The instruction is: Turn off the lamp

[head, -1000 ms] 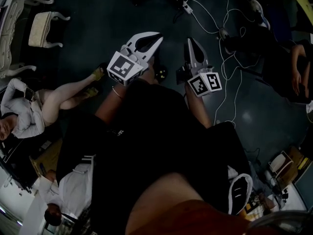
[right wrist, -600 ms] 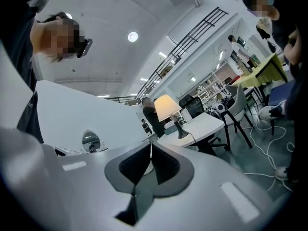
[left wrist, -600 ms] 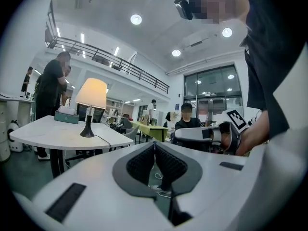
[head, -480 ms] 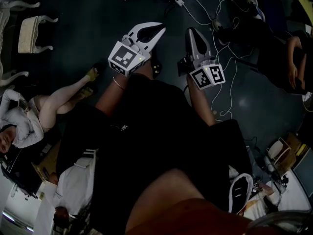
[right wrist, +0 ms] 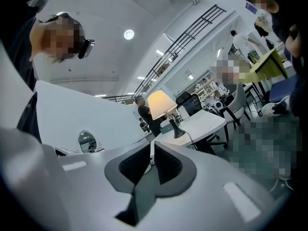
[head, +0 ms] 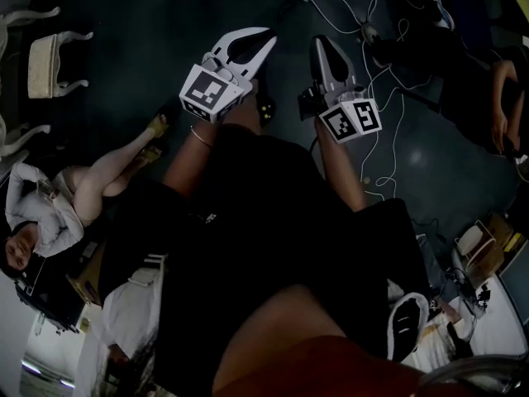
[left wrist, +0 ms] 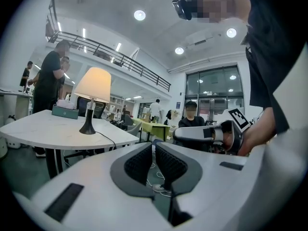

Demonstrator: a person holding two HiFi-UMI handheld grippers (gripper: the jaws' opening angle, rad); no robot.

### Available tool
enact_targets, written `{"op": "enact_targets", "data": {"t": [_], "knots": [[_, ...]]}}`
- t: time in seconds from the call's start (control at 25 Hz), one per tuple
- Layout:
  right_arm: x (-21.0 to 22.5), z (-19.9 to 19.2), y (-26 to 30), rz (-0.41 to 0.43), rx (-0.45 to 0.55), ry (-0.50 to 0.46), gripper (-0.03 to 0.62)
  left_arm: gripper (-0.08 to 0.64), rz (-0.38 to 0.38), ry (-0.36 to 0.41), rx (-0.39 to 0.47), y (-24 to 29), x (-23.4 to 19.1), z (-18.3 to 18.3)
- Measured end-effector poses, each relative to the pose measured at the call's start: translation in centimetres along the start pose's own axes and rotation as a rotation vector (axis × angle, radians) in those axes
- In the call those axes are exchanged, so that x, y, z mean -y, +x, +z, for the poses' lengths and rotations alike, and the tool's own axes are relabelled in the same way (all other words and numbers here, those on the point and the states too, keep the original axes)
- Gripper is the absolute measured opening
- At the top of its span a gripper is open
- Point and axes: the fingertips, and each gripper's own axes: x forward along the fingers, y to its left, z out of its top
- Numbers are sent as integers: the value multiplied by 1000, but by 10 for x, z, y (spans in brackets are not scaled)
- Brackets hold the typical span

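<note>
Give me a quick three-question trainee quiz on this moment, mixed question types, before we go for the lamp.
1. True or false: the lamp is lit.
2. Multiple choice: the right gripper is A) shut on the lamp's cord, B) shut with nothing in it, C) wide open.
3. Short answer: what does the lamp stand on?

Key: 1 true. 2 B. 3 the white table.
</note>
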Motion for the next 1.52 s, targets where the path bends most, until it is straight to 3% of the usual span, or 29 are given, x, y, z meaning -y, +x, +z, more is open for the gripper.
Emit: {"op": "enact_targets", "data": {"t": [0.48,1.12,1.52], "knots": [[37,0,34,-46,-27,0,3,12,-25,-38,-3,34,-37,-2],[84,-3,101,-96,-53,-19,18,12,-102,-6,-13,87,-98,3],[104,-13,122,-81,-101,-32,35,14,-68,-29,-25,97,-112,-14]]}}
